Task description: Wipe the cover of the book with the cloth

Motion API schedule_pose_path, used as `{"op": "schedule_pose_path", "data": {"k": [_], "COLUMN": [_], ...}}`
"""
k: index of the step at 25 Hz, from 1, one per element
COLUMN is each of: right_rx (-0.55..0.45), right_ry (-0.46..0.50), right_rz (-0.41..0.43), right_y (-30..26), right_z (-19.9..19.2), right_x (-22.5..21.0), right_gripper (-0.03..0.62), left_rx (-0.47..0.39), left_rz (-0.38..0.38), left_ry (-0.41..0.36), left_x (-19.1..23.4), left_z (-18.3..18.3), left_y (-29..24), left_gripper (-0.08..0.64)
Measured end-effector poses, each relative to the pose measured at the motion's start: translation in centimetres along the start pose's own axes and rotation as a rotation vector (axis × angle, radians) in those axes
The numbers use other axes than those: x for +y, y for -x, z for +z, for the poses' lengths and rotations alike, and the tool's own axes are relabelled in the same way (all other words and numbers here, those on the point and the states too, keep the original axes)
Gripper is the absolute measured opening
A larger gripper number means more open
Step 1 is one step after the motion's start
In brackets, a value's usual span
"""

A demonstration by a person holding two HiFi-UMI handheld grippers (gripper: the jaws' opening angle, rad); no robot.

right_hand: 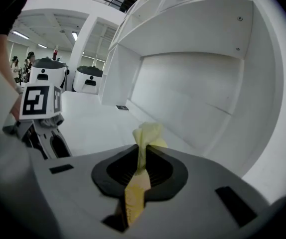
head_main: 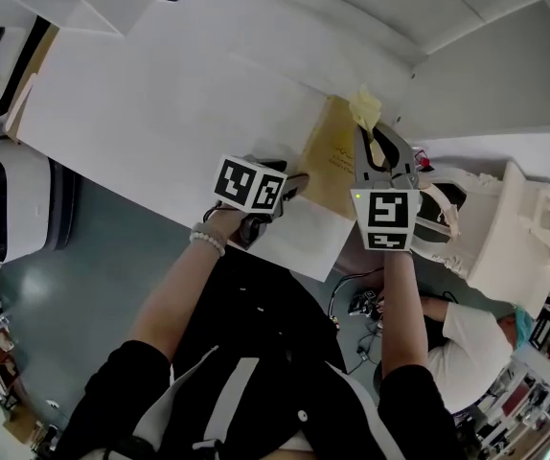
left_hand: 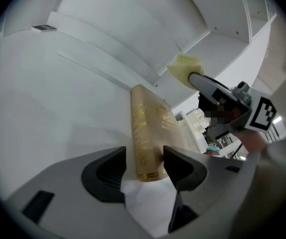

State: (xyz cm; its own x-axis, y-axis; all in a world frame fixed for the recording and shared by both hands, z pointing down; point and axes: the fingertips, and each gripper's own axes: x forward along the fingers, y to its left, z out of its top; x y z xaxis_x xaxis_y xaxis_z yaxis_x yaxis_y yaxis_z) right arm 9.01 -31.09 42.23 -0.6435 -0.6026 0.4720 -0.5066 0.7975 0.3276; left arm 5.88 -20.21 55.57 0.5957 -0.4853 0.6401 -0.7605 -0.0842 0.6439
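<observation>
The white table (head_main: 160, 113) lies under both tools, and a white shelf (right_hand: 198, 44) rises beyond the right tool's tips. The tan book (head_main: 331, 151) sits ahead of the left tool (left_hand: 145, 166) and just left of the right tool (right_hand: 142, 159). Its near end is between the left tool's jaws, which press on either side of the spine, so the left tool is clamped on the book. A white sheet (head_main: 304, 238) lies beneath those jaws. The right tool's jaws are together on the yellow cloth (right_hand: 147, 132), whose bunched end pokes out past the tips, over the book's far end.

The step in hand looks like bringing the cloth down onto the cover. To do it well, the left tool should pin the book firmly so it cannot slide or twist. The right tool should tilt so that the loose tuft meets the cover rather than the hard tips. Strokes should run along the cover toward the left tool, with light pressure.

No container takes part. The shelf's compartments show nothing inside them.
</observation>
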Motion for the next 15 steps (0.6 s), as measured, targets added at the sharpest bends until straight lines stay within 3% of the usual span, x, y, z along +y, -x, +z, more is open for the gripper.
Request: {"op": "schedule_pose_path", "data": {"k": [6, 15], "right_rx": [0.09, 0.235], "right_ry": [0.03, 0.157], "right_rz": [0.006, -0.006], "right_y": [-3.6, -7.6], "right_z": [-2.5, -6.1], "right_x": [-0.1, -0.6], "right_gripper": [0.036, 0.037], "left_rx": [0.023, 0.037], "left_rz": [-0.023, -0.041], "left_ry": [0.0, 0.035], "left_x": [0.4, 0.6], "left_z": [0.0, -0.1], "left_y": [0.0, -0.1], "left_gripper": [0.245, 0.244]}}
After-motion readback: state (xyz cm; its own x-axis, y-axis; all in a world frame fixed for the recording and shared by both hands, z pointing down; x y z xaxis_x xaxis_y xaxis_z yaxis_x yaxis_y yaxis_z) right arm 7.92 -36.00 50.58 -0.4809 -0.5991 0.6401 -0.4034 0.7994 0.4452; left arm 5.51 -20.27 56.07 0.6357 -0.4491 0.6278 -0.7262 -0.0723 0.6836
